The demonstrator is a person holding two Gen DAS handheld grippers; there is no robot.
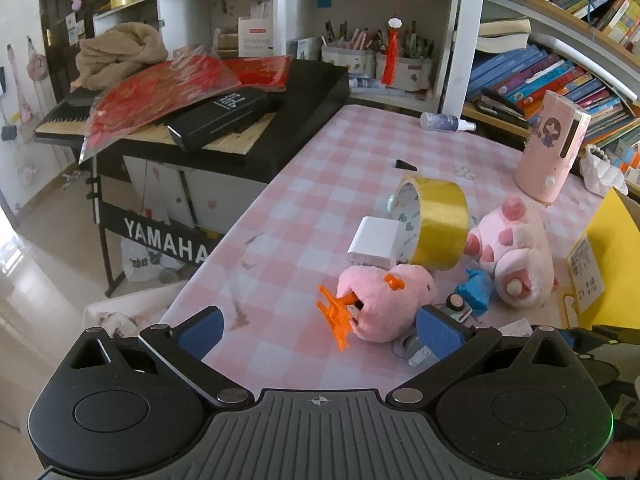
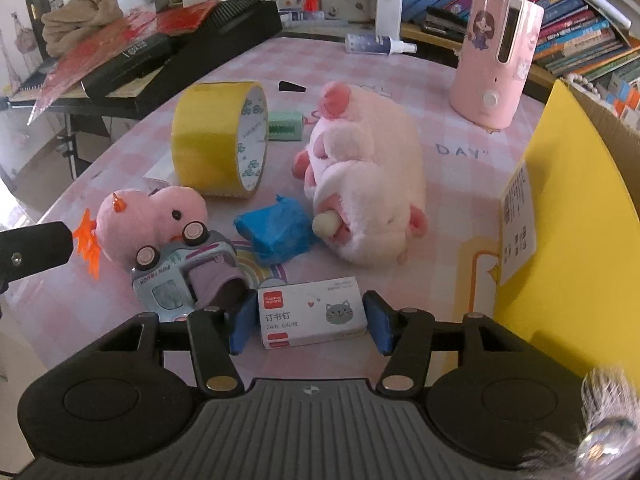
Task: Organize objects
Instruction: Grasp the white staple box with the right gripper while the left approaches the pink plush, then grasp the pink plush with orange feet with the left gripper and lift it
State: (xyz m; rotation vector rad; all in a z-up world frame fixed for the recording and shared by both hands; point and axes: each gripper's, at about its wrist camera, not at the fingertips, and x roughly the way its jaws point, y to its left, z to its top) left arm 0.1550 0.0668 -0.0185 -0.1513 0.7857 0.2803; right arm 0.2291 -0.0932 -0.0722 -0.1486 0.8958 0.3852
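My right gripper (image 2: 310, 324) is shut on a white staple box (image 2: 312, 312), its blue pads against the two short ends, low over the pink checked table (image 2: 440, 128). Just left of it lies a toy truck (image 2: 184, 272) on its side, against a small pink plush (image 2: 152, 220) with orange feet. My left gripper (image 1: 320, 332) stands open; that small plush (image 1: 384, 300) lies just ahead between its fingers, untouched. A blue lump (image 2: 280, 232), a large pink plush (image 2: 368, 184) and a yellow tape roll (image 2: 216, 136) lie behind.
A yellow box (image 2: 580, 220) rises at the right table edge. A pink cylinder device (image 2: 492, 60) stands at the back right and a spray bottle (image 2: 376, 45) lies at the far edge. A cluttered keyboard (image 1: 200, 128) borders the table's left; bookshelves stand behind.
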